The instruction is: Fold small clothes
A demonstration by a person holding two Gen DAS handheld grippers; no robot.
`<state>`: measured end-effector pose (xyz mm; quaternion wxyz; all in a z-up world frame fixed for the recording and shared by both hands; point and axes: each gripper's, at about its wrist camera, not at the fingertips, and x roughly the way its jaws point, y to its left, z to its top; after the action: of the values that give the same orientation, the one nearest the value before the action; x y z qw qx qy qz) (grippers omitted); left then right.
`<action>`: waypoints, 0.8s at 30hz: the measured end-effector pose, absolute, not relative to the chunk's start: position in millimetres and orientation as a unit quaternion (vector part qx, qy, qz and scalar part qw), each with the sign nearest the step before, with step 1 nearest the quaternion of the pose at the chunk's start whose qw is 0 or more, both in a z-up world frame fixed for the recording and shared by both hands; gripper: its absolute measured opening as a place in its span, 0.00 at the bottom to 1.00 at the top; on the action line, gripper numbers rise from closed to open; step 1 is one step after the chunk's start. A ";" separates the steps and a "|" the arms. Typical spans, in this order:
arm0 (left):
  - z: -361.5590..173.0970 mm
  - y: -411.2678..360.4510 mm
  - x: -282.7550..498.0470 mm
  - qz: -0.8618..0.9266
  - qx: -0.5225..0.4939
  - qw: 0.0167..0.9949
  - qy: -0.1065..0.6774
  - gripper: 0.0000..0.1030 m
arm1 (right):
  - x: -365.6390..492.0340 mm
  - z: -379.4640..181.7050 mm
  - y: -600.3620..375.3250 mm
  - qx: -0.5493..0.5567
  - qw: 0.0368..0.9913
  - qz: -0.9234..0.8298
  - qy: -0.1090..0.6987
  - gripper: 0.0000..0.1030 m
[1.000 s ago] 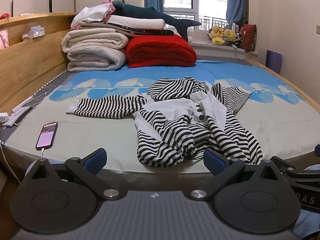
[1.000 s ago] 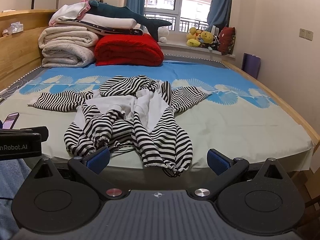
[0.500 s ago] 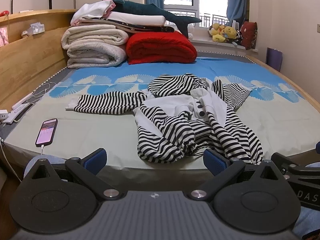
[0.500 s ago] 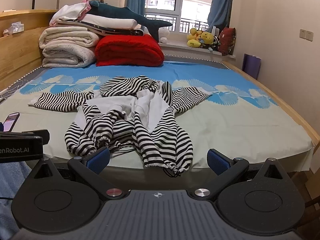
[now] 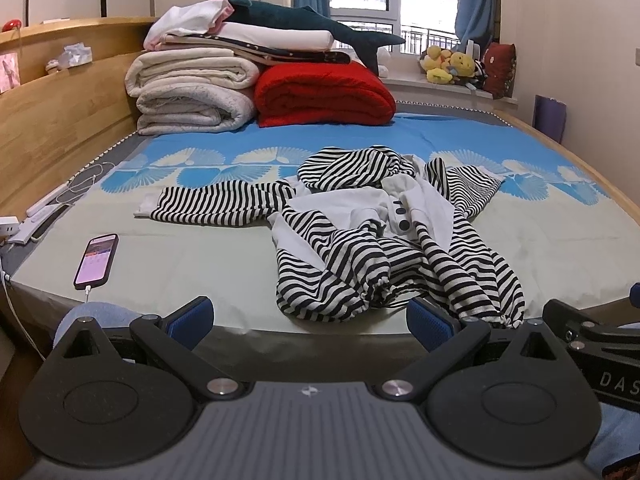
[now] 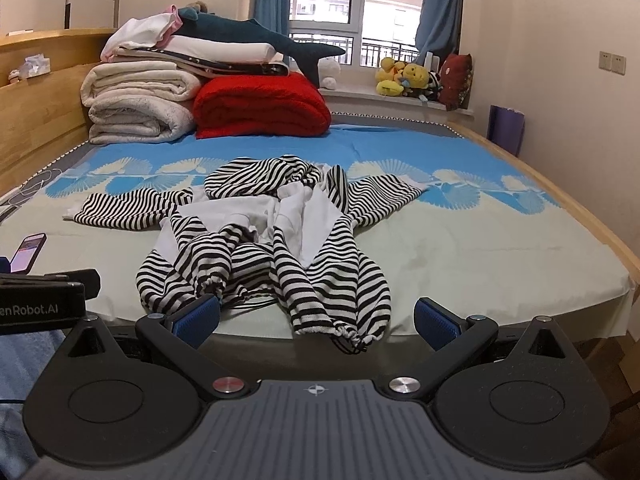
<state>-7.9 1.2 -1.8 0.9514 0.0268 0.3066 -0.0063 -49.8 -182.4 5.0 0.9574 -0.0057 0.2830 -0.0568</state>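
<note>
A small black-and-white striped garment with a white lining [image 5: 384, 236] lies crumpled on the bed near its front edge, one sleeve stretched out to the left. It also shows in the right wrist view [image 6: 272, 240]. My left gripper [image 5: 310, 322] is open and empty, just short of the bed's front edge, in front of the garment's hem. My right gripper [image 6: 318, 320] is open and empty, also at the front edge, with a gathered cuff of the garment between its fingers' line of sight. Neither gripper touches the cloth.
A phone [image 5: 96, 260] on a charging cable lies on the bed at the front left. Folded white blankets [image 5: 192, 92], a red blanket [image 5: 324, 94] and a plush shark [image 5: 312, 26] are stacked at the headboard end. Wooden bed rails run along both sides.
Both grippers have moved slightly closer to the bed and the garment. The jaws stay open and the garment has not moved.
</note>
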 end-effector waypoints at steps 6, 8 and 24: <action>-1.9 -1.6 -8.6 -0.008 0.029 0.951 0.309 1.00 | -50.7 4.1 -182.9 -0.005 0.958 -0.051 0.283 0.99; -2.2 -1.8 -7.9 -0.008 0.029 0.950 0.310 1.00 | -50.1 3.6 -183.4 -0.005 0.958 -0.052 0.283 0.99; -16.4 -12.0 15.2 -0.005 0.061 0.939 0.337 1.00 | -21.3 -10.5 -196.2 0.012 0.947 -0.017 0.322 0.99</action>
<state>15.2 -12.0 -16.4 0.9394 0.0615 0.3373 -0.0054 -21.3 -196.2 -10.5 0.9466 0.0125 0.3217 -0.0166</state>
